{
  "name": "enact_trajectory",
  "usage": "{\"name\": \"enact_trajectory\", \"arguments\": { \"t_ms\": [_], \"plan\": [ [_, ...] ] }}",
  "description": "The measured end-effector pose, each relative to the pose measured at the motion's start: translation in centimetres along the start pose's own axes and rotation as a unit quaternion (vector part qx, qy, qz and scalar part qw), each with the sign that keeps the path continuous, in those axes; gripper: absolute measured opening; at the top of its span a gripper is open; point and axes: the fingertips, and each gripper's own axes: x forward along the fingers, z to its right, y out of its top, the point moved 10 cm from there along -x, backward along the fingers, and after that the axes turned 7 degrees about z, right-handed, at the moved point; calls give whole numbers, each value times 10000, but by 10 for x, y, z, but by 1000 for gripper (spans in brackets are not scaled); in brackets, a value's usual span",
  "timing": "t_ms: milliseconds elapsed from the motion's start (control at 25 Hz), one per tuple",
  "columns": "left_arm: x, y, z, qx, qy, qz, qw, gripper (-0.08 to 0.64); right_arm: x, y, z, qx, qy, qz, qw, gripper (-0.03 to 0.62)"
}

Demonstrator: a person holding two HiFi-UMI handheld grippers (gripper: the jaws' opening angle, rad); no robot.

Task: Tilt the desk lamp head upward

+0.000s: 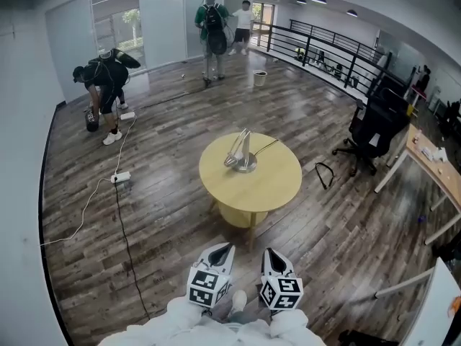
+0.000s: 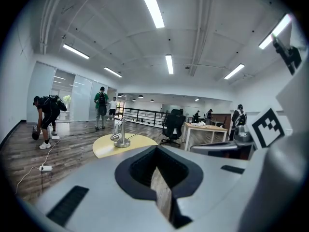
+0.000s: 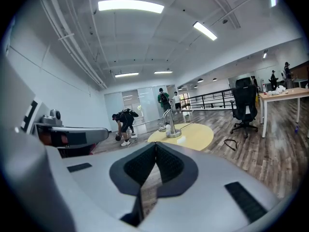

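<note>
nothing done yet: the desk lamp (image 1: 242, 152) stands mid-table (image 1: 253, 197), head drooping. my left gripper (image 1: 223, 249) and right gripper (image 1: 271, 255) are both closed, empty, well short of it.

I see the desk lamp (image 1: 242, 153) standing upright on the round yellow table (image 1: 266, 186), a little beyond the tabletop's middle from where I stand. It is silvery metal, with a round base (image 1: 245, 167) sitting flat and slim arms rising from it to a peak. From there the lamp head (image 1: 231, 161) slopes down on the left side, low and close to the tabletop, facing downward. A thin dark cord (image 1: 265, 147) trails from the base toward the far right edge.
</note>
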Motion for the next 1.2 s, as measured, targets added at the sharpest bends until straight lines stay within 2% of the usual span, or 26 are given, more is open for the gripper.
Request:
{"name": "enact_trajectory", "arguments": {
  "t_ms": [400,640,1200],
  "plan": [
    [90,16,-26,-102,348,32,9993,0,84,28,58,-20,281,21,9996,14],
    [138,20,-41,-167,484,-39,9987,0,126,34,96,85,254,-114,9996,14],
    [203,18,-74,-316,838,-232,9957,0,186,32,143,205,321,-428,9984,14]
  ]
}}
